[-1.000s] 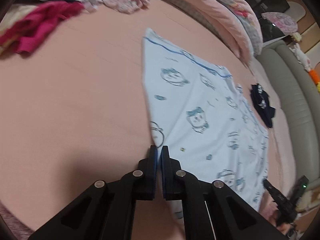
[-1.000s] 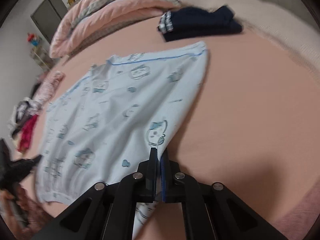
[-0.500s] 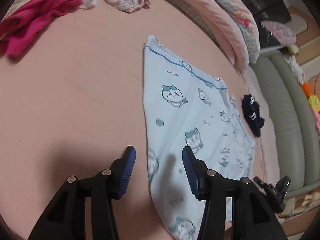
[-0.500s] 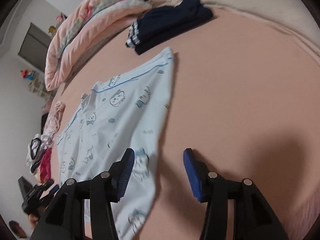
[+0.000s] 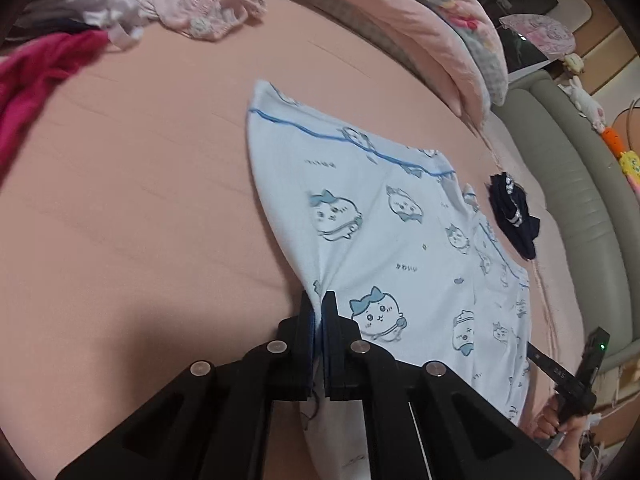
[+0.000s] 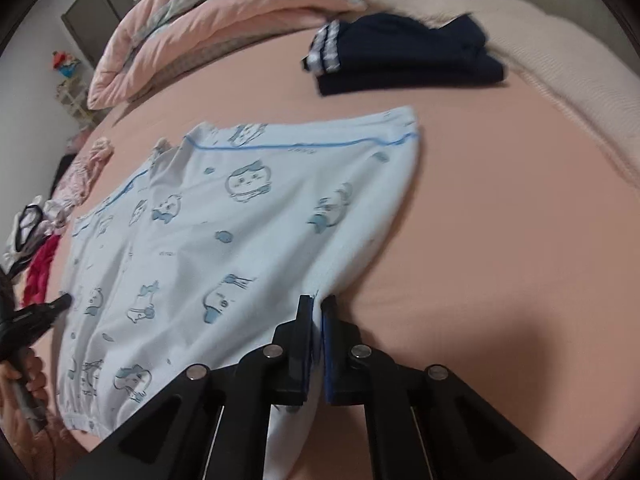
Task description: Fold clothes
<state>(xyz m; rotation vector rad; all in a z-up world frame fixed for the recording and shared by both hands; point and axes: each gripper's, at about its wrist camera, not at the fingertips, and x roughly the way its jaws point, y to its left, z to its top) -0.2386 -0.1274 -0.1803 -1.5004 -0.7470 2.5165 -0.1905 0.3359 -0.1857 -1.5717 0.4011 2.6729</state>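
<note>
Hiding pinched garment (image 5: 384, 248) hems (both fingers (image 5: 308, 320)).

Bare pink sheet (image 5: 132, 208) lies open on the outer side of the blue garment (image 5: 384, 240). A folded navy item (image 6: 404, 56) lies just beyond it, a quilt (image 6: 208, 28) behind, loose clothes (image 5: 60, 56) at the far edge.

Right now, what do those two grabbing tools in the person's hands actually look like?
Both look alike. The left gripper and right gripper are matte black, with angular arms bearing triangular cut-outs and round silver pins at the joints. The jaws are two flat black plates lined with blue pads. From the left camera, the right one's body shows a small green light. No sleeve is visible.
</note>
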